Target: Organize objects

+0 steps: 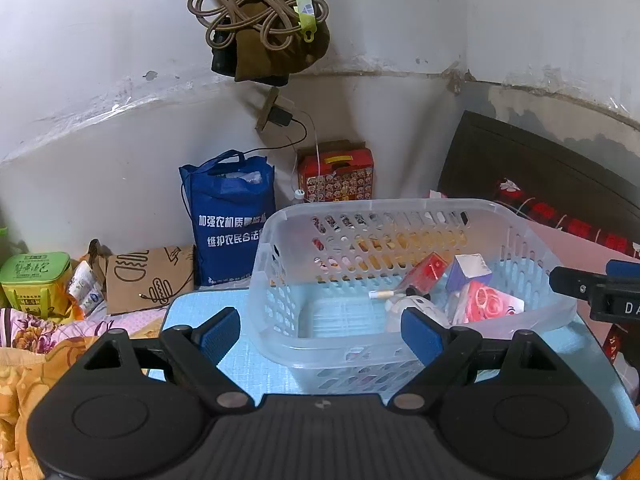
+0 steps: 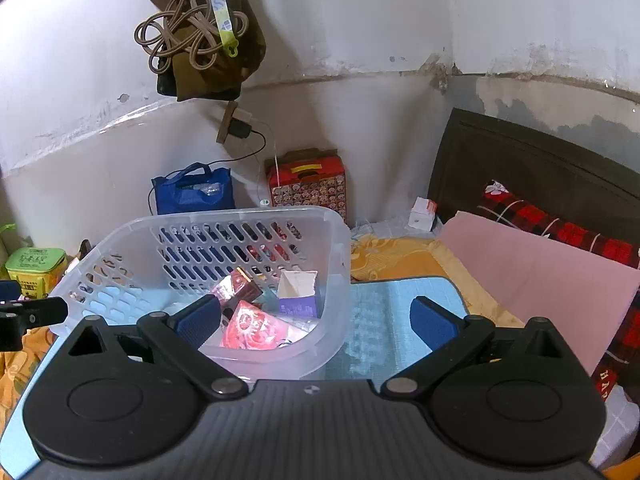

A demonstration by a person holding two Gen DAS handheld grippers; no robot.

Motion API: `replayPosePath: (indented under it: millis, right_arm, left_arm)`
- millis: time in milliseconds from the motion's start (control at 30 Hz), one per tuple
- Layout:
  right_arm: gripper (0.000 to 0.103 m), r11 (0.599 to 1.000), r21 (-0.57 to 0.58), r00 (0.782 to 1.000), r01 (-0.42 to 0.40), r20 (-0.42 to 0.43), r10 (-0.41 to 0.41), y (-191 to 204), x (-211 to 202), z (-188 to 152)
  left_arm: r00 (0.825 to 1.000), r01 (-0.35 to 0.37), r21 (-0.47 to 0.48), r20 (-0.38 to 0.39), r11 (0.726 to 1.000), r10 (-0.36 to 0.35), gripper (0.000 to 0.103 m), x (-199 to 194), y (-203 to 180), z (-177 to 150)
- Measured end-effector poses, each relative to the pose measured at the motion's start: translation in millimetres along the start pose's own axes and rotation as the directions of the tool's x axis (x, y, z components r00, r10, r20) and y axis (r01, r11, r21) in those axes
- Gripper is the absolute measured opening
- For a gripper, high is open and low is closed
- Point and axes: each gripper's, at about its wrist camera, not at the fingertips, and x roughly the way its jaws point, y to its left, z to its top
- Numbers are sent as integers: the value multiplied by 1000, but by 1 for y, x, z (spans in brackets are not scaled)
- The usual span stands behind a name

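Note:
A clear plastic basket [image 1: 380, 204] [image 2: 240, 214] stands on a light blue mat [image 1: 248, 368]. In it lie a red box [image 1: 426, 274] [image 2: 236, 288], a white and purple box [image 1: 470, 272] [image 2: 298, 292], a pink rose-print packet [image 1: 488, 304] [image 2: 252, 328], a white round item [image 1: 400, 308] and a thin white stick [image 1: 382, 294]. My left gripper [image 1: 322, 334] is open and straddles the basket's near left corner. My right gripper [image 2: 316, 320] is open astride the near right corner; its pads do not press the wall. Each gripper shows at the edge of the other's view.
Against the wall stand a blue tote bag [image 1: 228, 216], a red carton [image 1: 336, 176], a brown paper bag [image 1: 148, 280] and a green tin [image 1: 34, 280]. A pink sheet [image 2: 540, 280] and a dark headboard [image 2: 540, 160] lie to the right. Coiled cord [image 1: 260, 20] hangs above.

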Motion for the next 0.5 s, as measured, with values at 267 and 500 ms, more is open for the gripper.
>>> replayPosePath:
  millis: [267,500]
  right_arm:
    - [103,1000,10,1000,-3,4,3,-6,-3,0]
    - [103,1000,13,1000,-3,11,3,-7,-5,0]
  left_arm:
    - [1000,3,0,0,1000,-3,90,-2,-3,0]
    - [1000,8,6,2,1000,-8,90,-3,-7,0]
